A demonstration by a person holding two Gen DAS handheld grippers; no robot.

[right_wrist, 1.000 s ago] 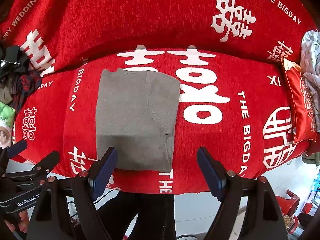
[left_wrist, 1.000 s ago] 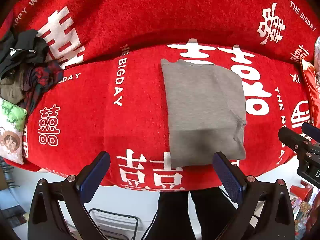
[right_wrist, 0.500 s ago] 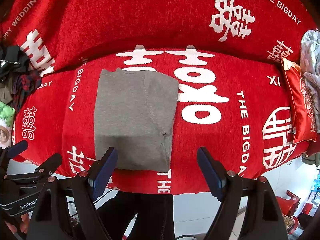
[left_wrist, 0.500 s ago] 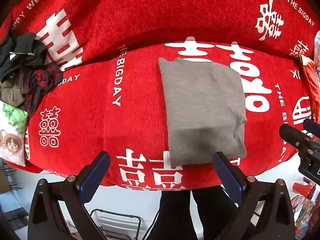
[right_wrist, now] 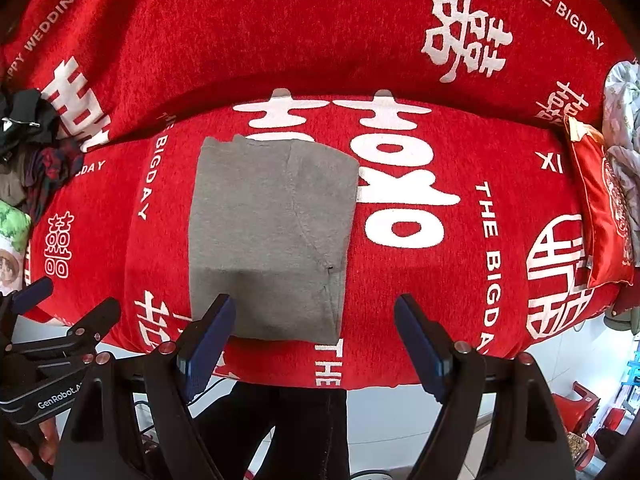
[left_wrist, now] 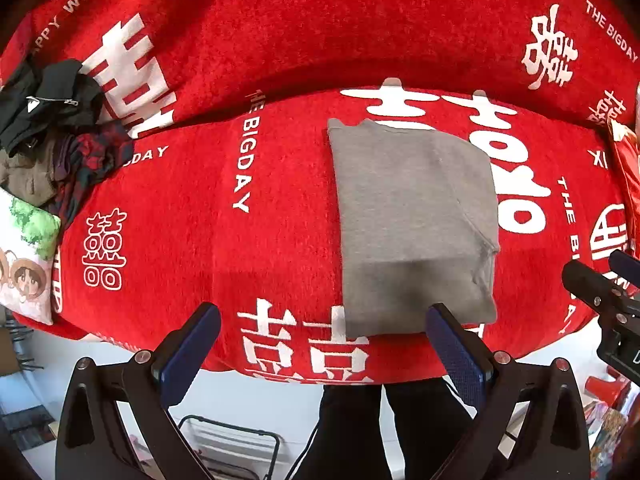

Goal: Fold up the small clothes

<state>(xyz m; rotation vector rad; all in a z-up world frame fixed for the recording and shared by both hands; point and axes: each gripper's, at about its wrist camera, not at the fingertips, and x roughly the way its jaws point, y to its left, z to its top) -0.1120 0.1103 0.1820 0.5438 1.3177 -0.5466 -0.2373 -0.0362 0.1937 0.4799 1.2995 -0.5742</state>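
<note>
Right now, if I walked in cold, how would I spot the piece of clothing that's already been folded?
Look at the big red blanket with white lettering that covers the whole surface. Near its middle, toward the front edge, lies the grey folded garment, a flat, neat rectangle. It is the only plain grey, tidy piece; the other clothes are a dark crumpled heap at the blanket's far left.
</note>
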